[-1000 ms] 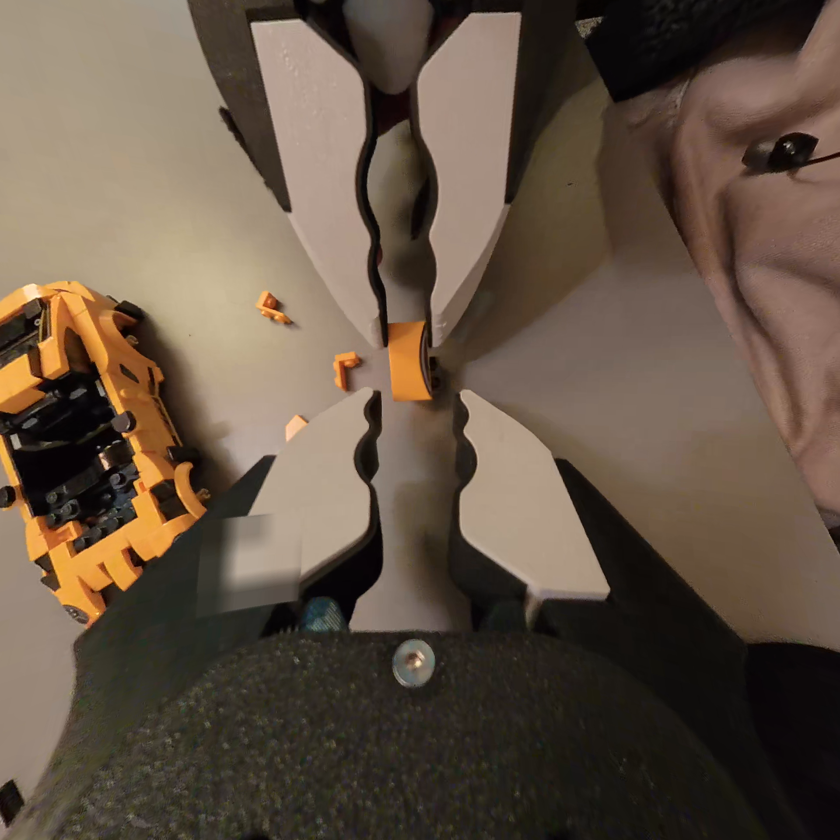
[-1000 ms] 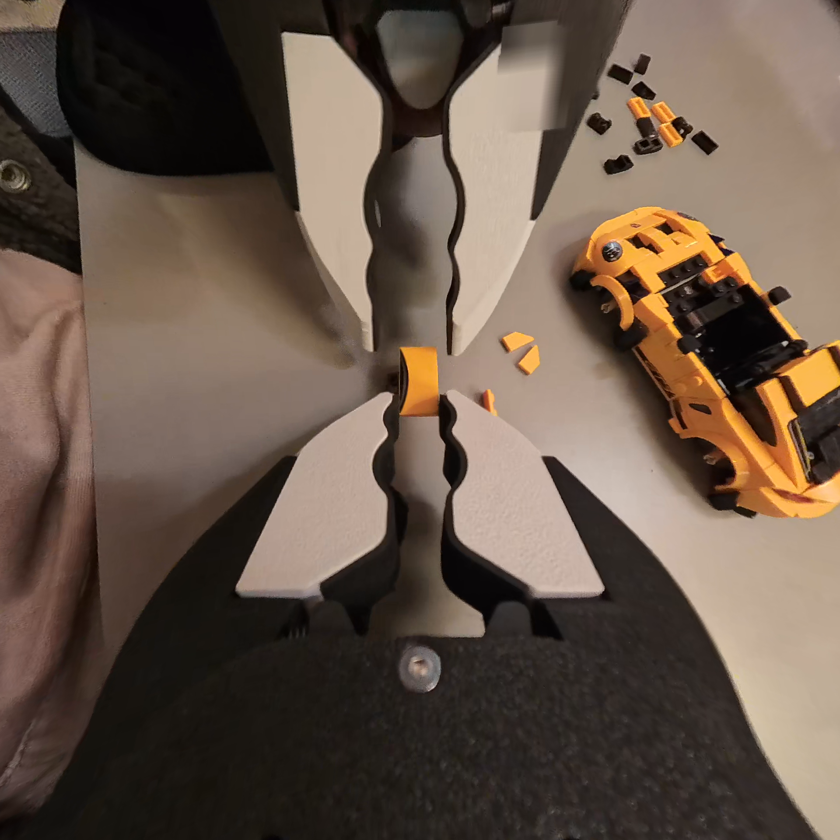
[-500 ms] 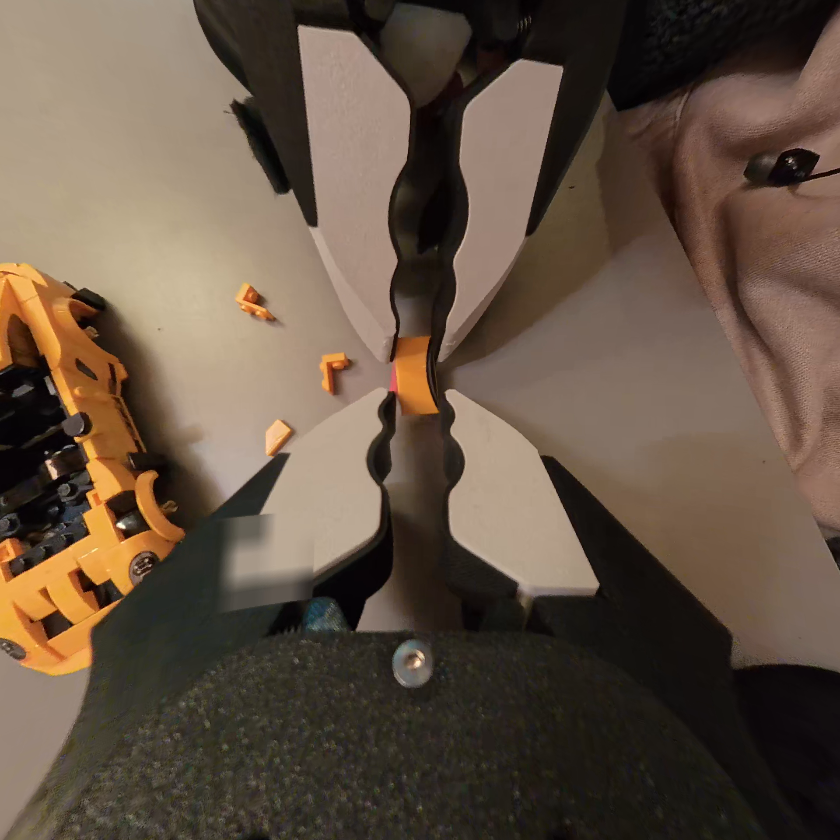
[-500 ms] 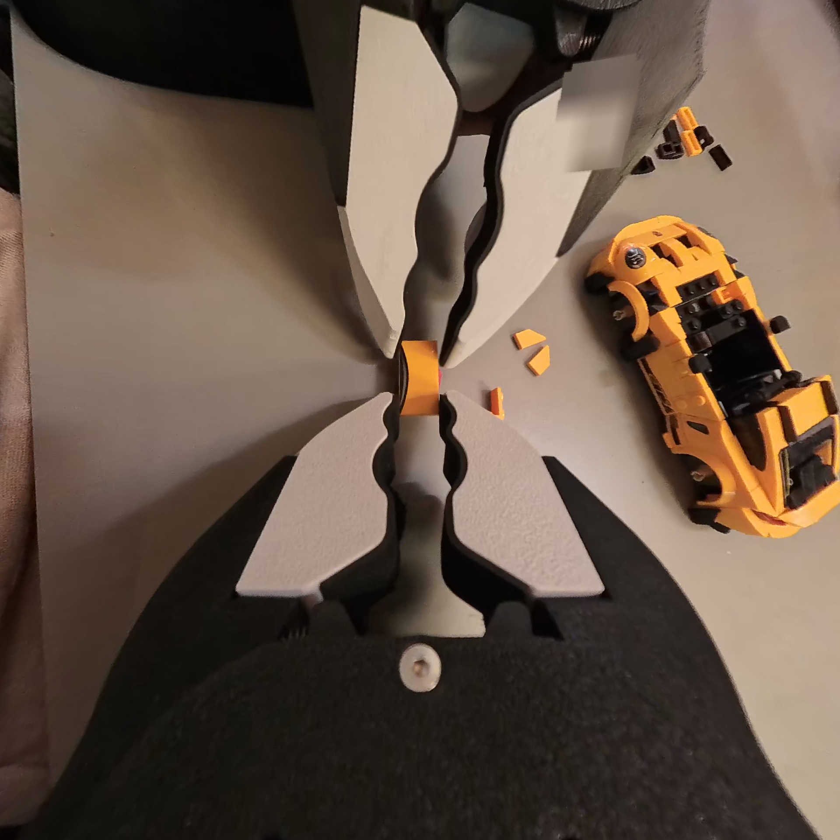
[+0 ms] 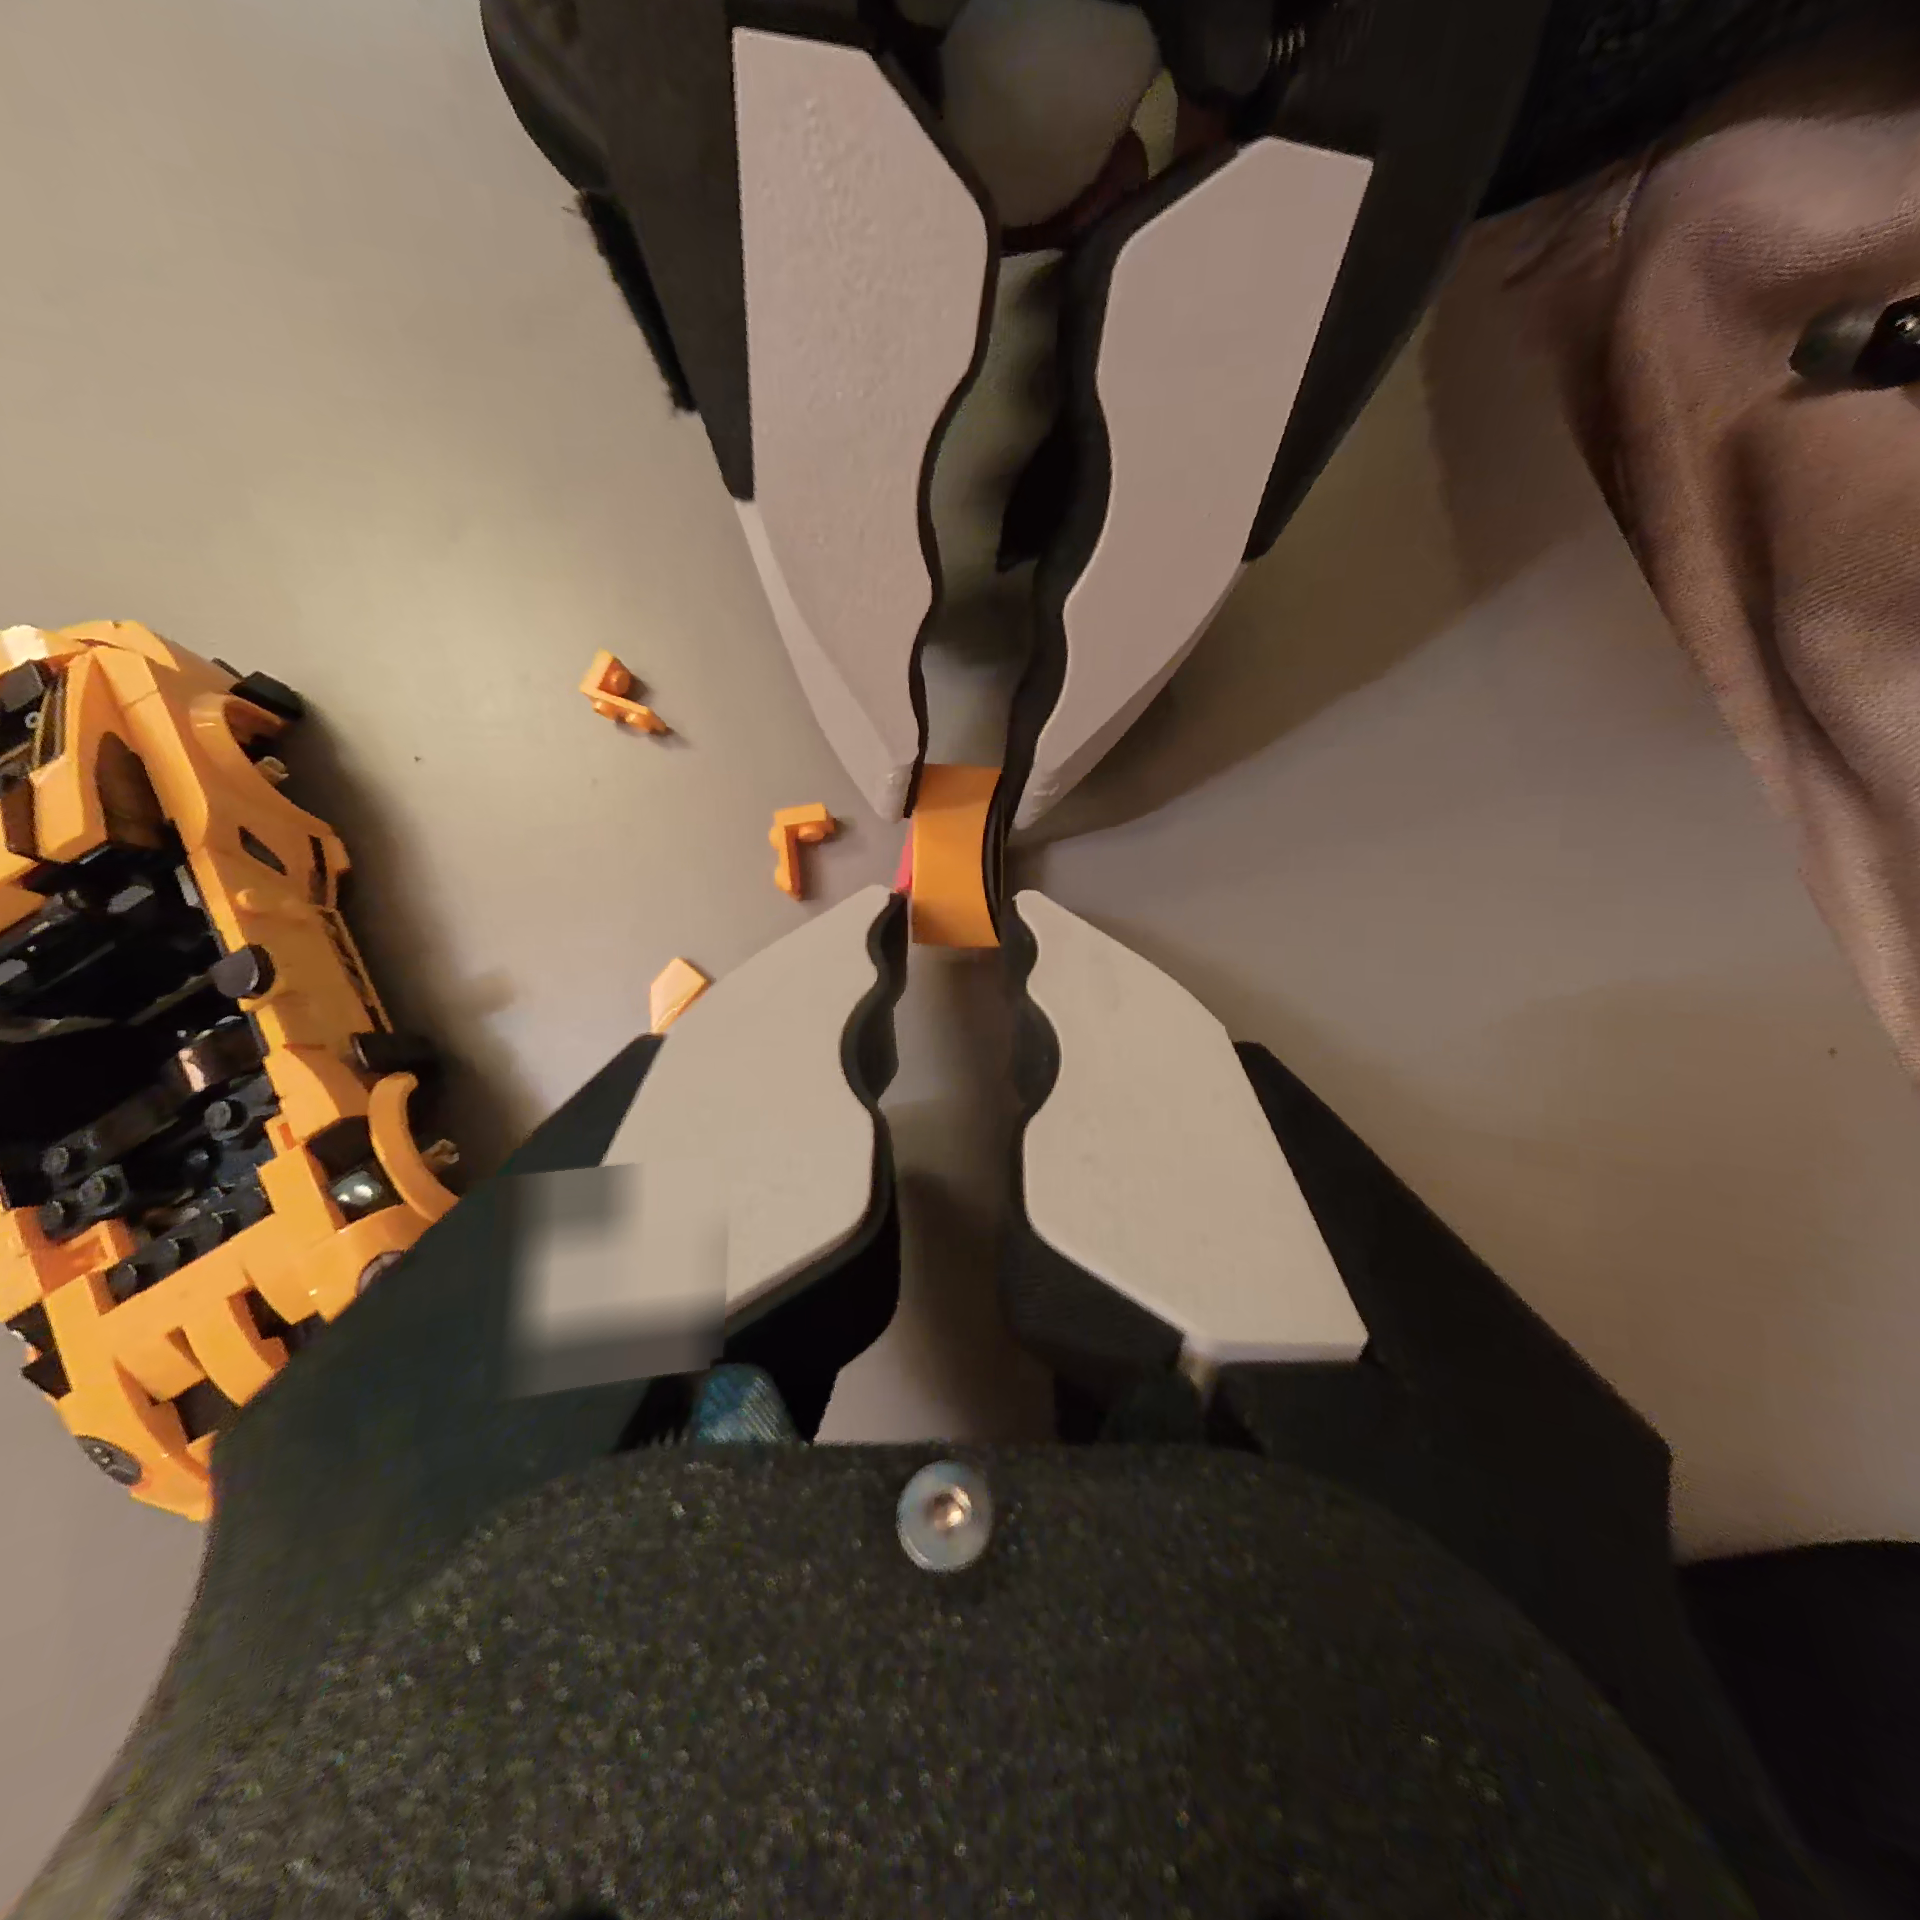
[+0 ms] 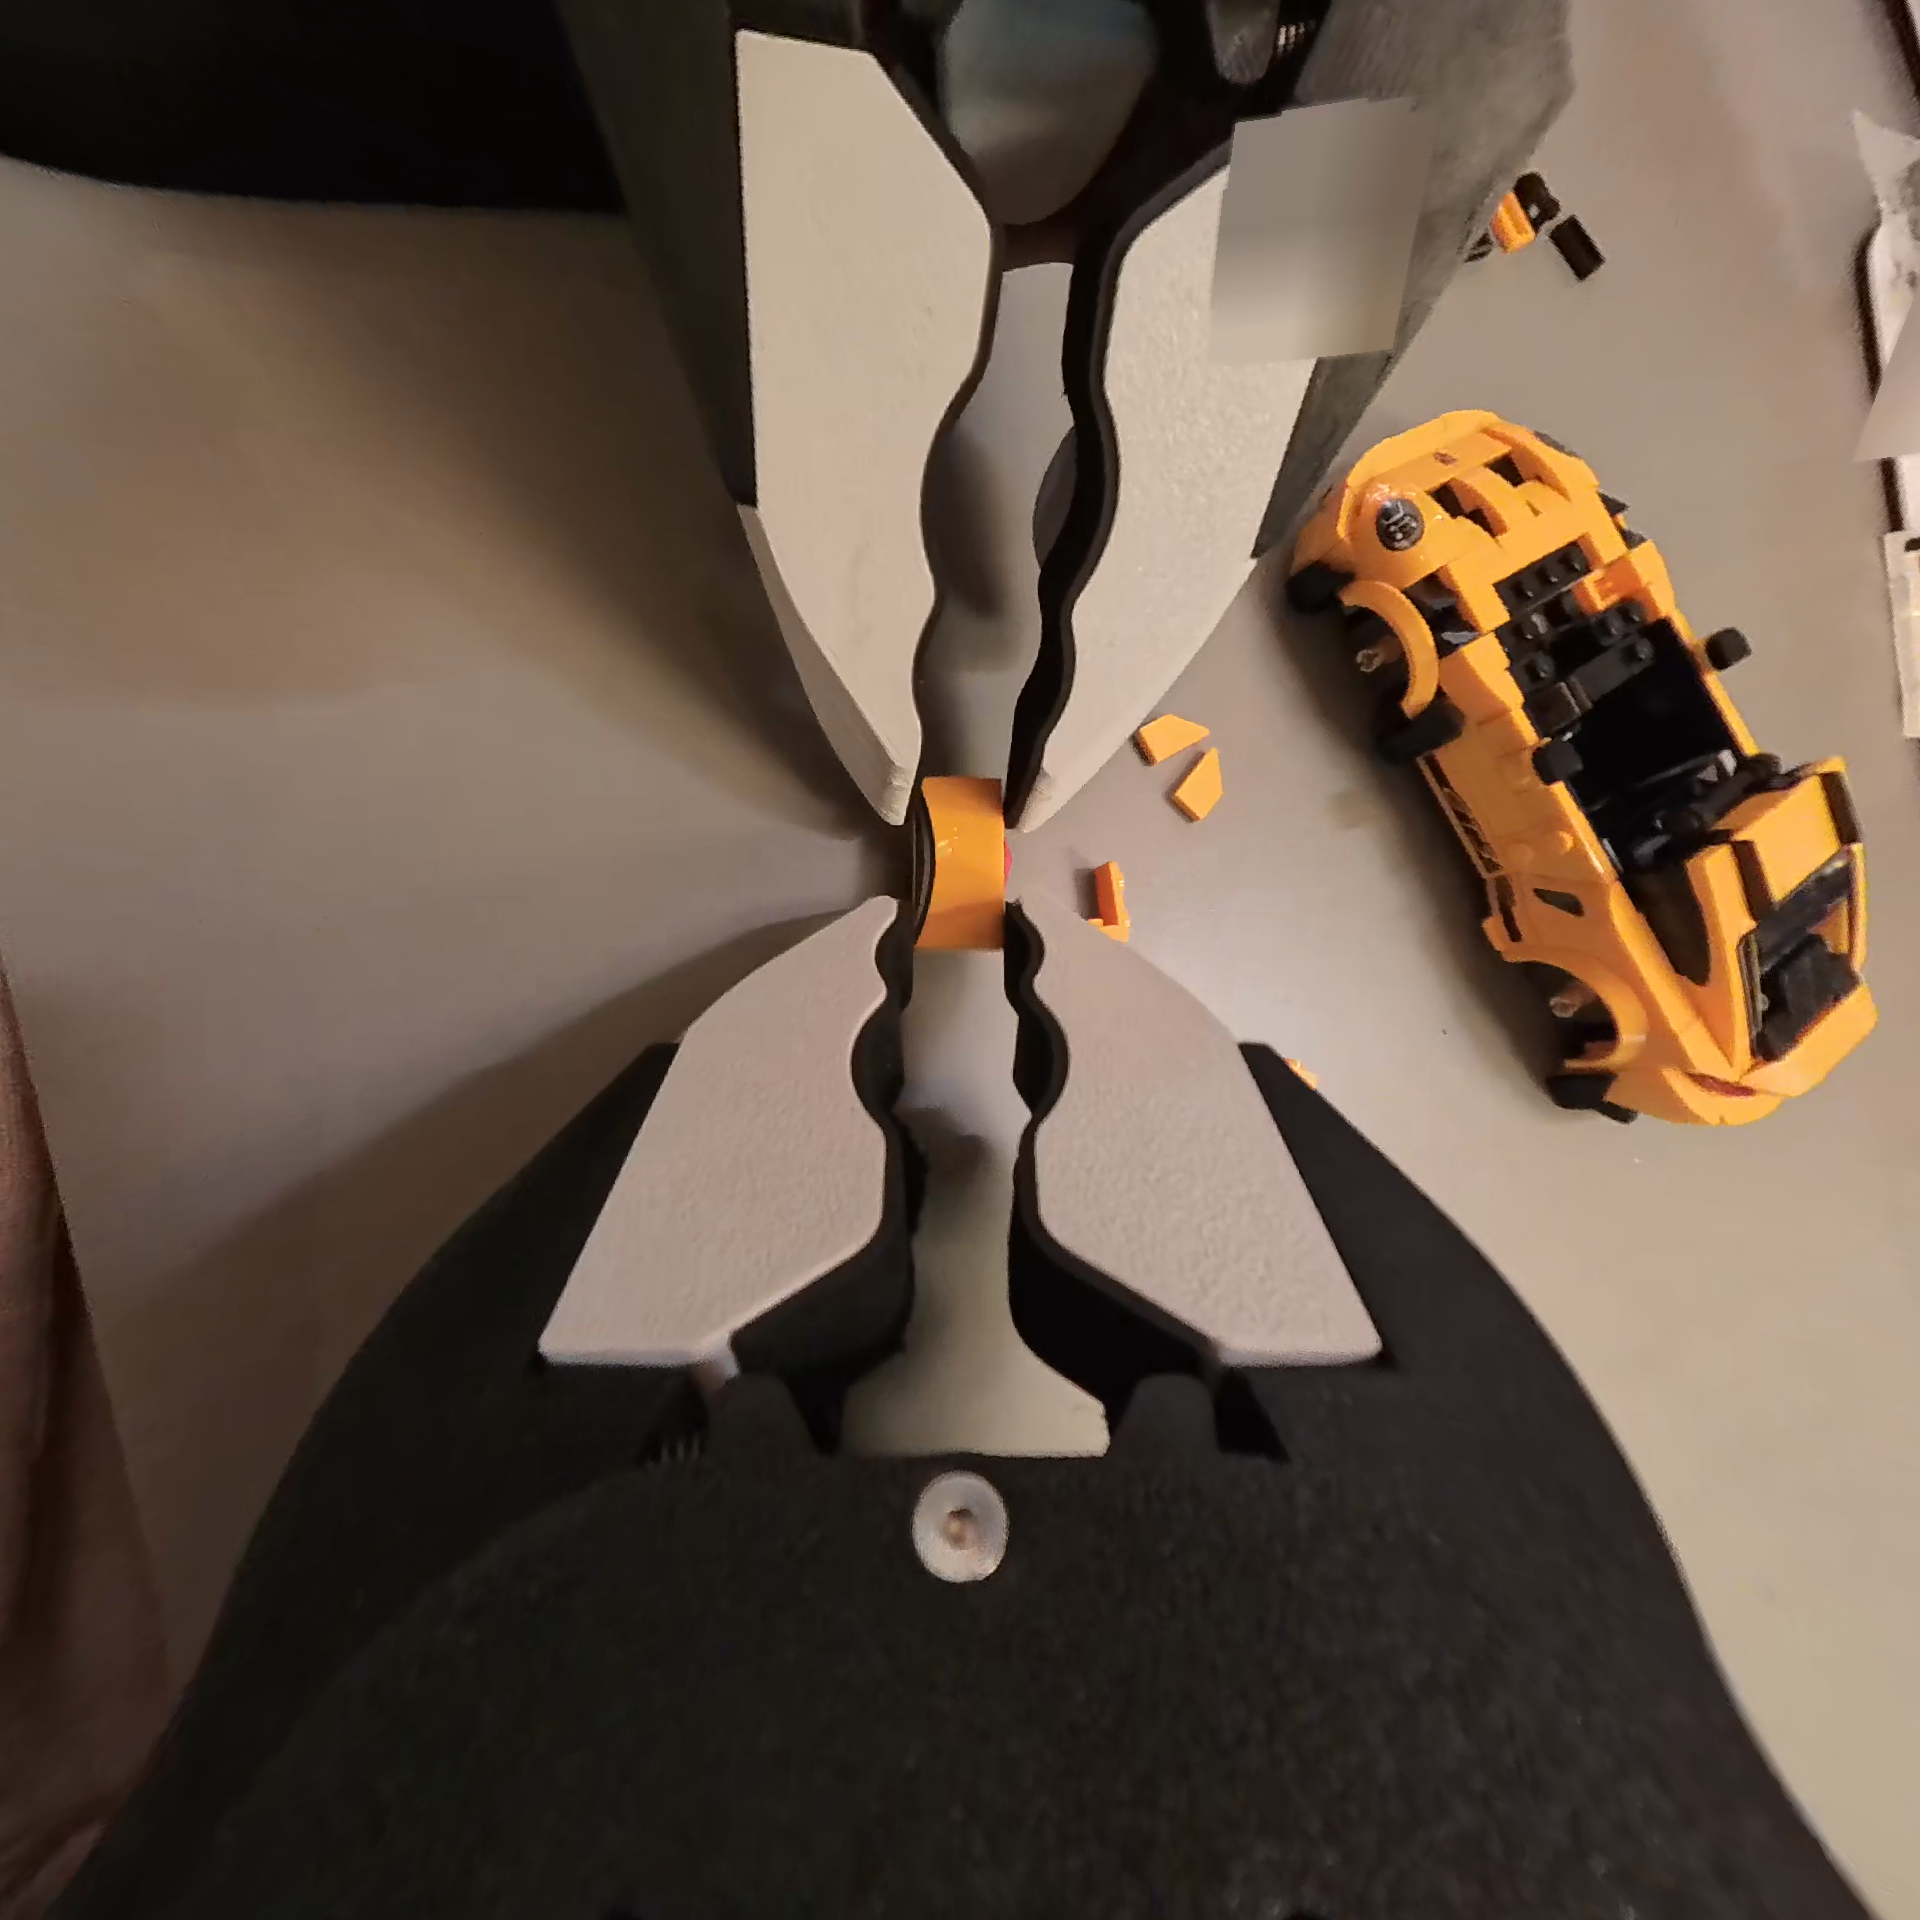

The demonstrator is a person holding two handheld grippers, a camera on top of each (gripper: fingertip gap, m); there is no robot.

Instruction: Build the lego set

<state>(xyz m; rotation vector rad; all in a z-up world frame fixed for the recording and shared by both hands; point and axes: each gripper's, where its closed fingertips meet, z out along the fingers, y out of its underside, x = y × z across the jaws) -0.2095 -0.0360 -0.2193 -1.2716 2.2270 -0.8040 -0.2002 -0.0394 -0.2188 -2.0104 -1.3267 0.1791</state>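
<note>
A small orange curved lego piece (image 5: pixel 951 862) with a black part and a red part on its sides is held above the table between both grippers, which face each other tip to tip. My left gripper (image 5: pixel 954 909) is shut on its near end. My right gripper (image 6: pixel 956 920) is shut on the other end of the piece (image 6: pixel 966 862). The partly built orange and black lego car (image 5: pixel 177 1039) lies on the table to the left, and shows at the right in the right wrist view (image 6: pixel 1621 790).
Loose small orange pieces (image 5: pixel 800 842) lie on the table between the grippers and the car (image 6: pixel 1200 795). More black and orange pieces (image 6: pixel 1538 223) and a paper sheet (image 6: pixel 1891 312) lie beyond the car. A person's pink clothing (image 5: pixel 1766 520) is at the table edge. Left and right tips are no more than a few centimetres apart.
My left gripper has closed from open onto the orange piece that the right gripper held throughout. Both grippers shifted slightly relative to the car.
</note>
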